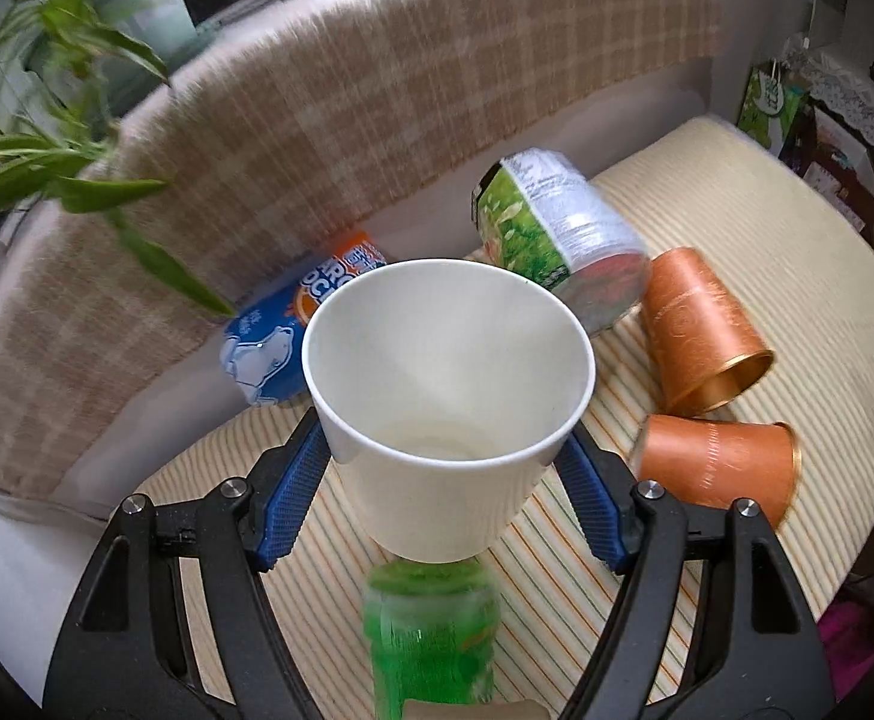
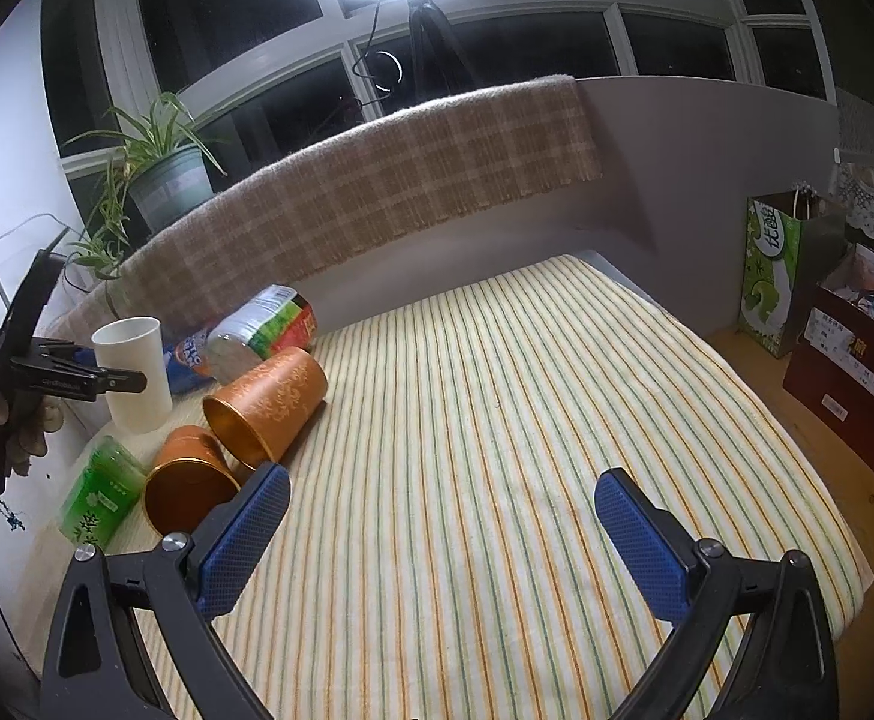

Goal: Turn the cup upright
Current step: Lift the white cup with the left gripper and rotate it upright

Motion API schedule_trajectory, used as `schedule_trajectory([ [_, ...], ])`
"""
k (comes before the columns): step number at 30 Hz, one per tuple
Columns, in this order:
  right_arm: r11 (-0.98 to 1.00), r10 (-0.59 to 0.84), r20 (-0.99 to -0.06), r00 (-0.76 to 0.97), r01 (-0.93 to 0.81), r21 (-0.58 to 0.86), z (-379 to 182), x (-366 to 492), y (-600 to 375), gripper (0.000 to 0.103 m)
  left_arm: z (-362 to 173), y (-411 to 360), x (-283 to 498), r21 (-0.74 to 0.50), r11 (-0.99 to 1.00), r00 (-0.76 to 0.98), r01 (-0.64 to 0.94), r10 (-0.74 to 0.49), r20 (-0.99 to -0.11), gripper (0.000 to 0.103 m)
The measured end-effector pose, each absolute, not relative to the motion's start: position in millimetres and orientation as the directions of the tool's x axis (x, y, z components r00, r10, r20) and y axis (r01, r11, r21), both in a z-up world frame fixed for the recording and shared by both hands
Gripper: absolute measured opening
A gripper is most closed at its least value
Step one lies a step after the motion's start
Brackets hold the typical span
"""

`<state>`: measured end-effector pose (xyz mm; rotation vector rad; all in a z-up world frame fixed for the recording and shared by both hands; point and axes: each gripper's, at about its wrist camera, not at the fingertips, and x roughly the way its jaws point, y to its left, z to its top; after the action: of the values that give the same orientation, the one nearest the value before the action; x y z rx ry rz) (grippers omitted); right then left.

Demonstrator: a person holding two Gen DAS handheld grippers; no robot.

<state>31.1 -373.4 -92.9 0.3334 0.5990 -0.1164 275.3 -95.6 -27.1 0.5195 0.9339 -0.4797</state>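
My left gripper (image 1: 442,456) is shut on a white paper cup (image 1: 437,396), its blue pads pressing both sides. The cup is upright with its mouth up, held above the striped cloth. In the right wrist view the same cup (image 2: 134,372) hangs in the left gripper (image 2: 131,383) at the far left, above the cloth's edge. My right gripper (image 2: 442,534) is open and empty over the striped cloth (image 2: 496,420), near its front edge.
Two orange cups (image 2: 269,402) (image 2: 188,483) lie on their sides by the white cup. A green bottle (image 2: 101,495), a blue can (image 1: 263,336) and a green-labelled can (image 2: 263,330) lie nearby. A plaid-covered backrest (image 2: 377,192) runs behind. Bags (image 2: 784,276) stand at right.
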Motion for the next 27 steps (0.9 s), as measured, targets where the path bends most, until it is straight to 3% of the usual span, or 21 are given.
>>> schedule_trajectory([
  [15, 0.942, 0.022, -0.523, 0.852, 0.158, 0.298, -75.1, 0.5, -366.0, 0.103, -2.3, -75.6, 136.4, 0.092, 0.787, 0.493, 0.610, -0.286, -0.822, 0.076],
  [27, 0.943, 0.051, -0.512, 0.857, 0.128, 0.309, -73.6, -13.9, -361.5, 0.103, -58.2, -49.8, 79.1, -0.265, 0.827, 0.273, 0.495, -0.438, -0.856, 0.076],
])
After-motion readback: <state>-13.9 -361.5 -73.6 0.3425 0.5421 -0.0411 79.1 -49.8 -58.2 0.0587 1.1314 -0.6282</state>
